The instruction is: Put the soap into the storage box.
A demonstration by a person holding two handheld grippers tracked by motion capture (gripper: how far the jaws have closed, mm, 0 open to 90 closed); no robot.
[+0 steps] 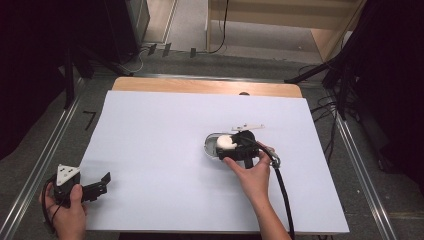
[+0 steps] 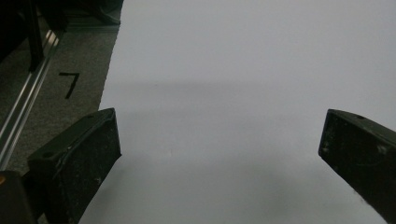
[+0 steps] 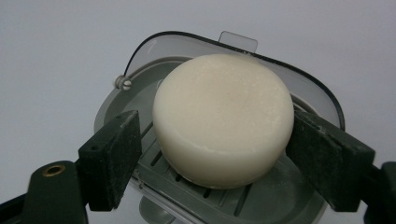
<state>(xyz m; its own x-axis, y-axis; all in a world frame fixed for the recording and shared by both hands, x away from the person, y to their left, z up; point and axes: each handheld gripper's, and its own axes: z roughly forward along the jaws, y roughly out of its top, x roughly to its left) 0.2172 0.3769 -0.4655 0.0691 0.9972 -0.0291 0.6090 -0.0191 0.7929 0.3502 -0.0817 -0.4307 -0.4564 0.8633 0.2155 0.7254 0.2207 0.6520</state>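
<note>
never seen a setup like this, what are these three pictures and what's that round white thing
A person at a table holds a hand-held two-jaw gripper in each hand. The high view looks down on the white table. The other two pictures come from cameras riding on the grippers, looking along their black jaws. The left gripper stands open over bare table. The right gripper sits around a round bar of soap that rests in a grey soap dish with a clear lid. A gap shows beside the left jaw, so the soap looks released, not squeezed.

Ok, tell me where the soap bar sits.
The soap bar lies in the grey soap dish, right of the table's middle in the high view, between the right gripper jaws.
</note>
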